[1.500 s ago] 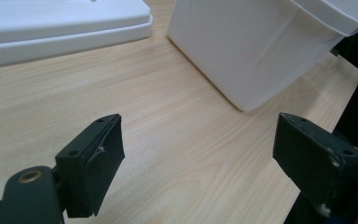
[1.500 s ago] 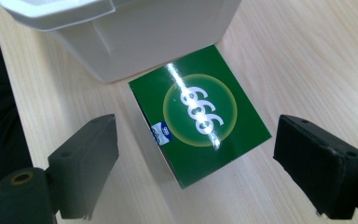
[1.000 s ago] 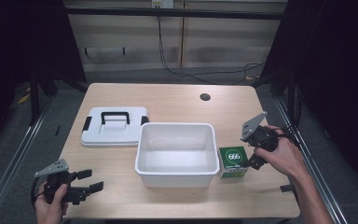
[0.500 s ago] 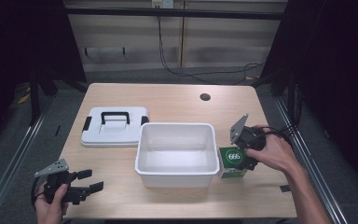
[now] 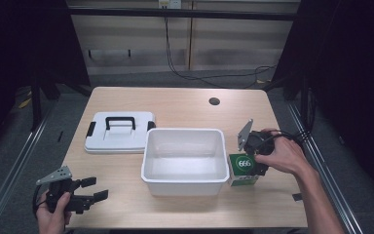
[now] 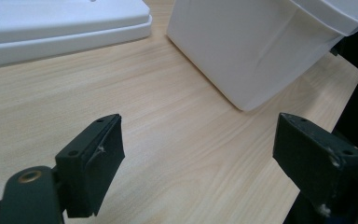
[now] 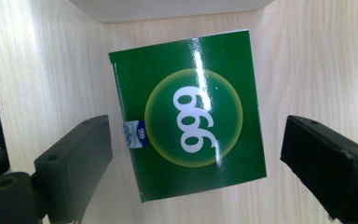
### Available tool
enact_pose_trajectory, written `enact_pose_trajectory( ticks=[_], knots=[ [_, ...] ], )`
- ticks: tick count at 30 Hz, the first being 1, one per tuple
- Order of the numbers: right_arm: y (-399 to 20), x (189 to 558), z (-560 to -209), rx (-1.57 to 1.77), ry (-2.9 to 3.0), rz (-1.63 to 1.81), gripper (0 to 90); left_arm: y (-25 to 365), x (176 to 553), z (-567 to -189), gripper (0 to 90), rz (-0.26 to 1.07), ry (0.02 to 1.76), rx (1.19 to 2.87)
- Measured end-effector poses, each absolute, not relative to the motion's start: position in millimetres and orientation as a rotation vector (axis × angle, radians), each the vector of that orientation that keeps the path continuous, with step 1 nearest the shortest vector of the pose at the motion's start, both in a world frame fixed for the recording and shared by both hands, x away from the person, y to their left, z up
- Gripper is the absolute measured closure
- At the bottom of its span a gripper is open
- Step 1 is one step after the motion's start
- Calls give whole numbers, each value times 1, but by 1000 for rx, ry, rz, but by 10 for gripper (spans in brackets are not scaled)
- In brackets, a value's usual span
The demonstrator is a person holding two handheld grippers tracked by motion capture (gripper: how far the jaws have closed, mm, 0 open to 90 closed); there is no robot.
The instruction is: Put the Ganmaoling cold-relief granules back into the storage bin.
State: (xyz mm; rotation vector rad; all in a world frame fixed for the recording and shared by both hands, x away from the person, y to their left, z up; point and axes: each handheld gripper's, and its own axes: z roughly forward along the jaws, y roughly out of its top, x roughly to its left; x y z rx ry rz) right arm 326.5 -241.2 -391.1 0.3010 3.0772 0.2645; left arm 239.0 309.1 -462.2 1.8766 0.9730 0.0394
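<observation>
A green box (image 5: pixel 243 168) marked 666 stands on the table just right of the white bin (image 5: pixel 184 181). My right gripper (image 5: pixel 253 158) hovers over it, pointing down, open. In the right gripper view the green box (image 7: pixel 189 114) lies between the spread jaws, which stand apart from its sides. At the table's front left corner my left gripper (image 5: pixel 93 189) is held low and open, pointing right toward the bin. In the left gripper view its jaws stand wide apart over bare wood, with the bin wall (image 6: pixel 251 51) farther ahead.
A white lid with a black handle (image 5: pixel 120 131) lies left of the bin at mid-table. A round cable hole (image 5: pixel 214 101) sits near the far edge. Black cables trail off the right side behind my right hand (image 5: pixel 282 153).
My right gripper has moved left and down from beside the box to directly over it. The left gripper has stayed put.
</observation>
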Motion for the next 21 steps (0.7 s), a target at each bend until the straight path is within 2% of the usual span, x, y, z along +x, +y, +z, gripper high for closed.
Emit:
enact_pose_trajectory(
  ticks=[21],
  knots=[
    [-238, 334, -415, 327, 3117, 245, 114, 309, 239, -462, 163, 40, 975, 1875]
  ],
)
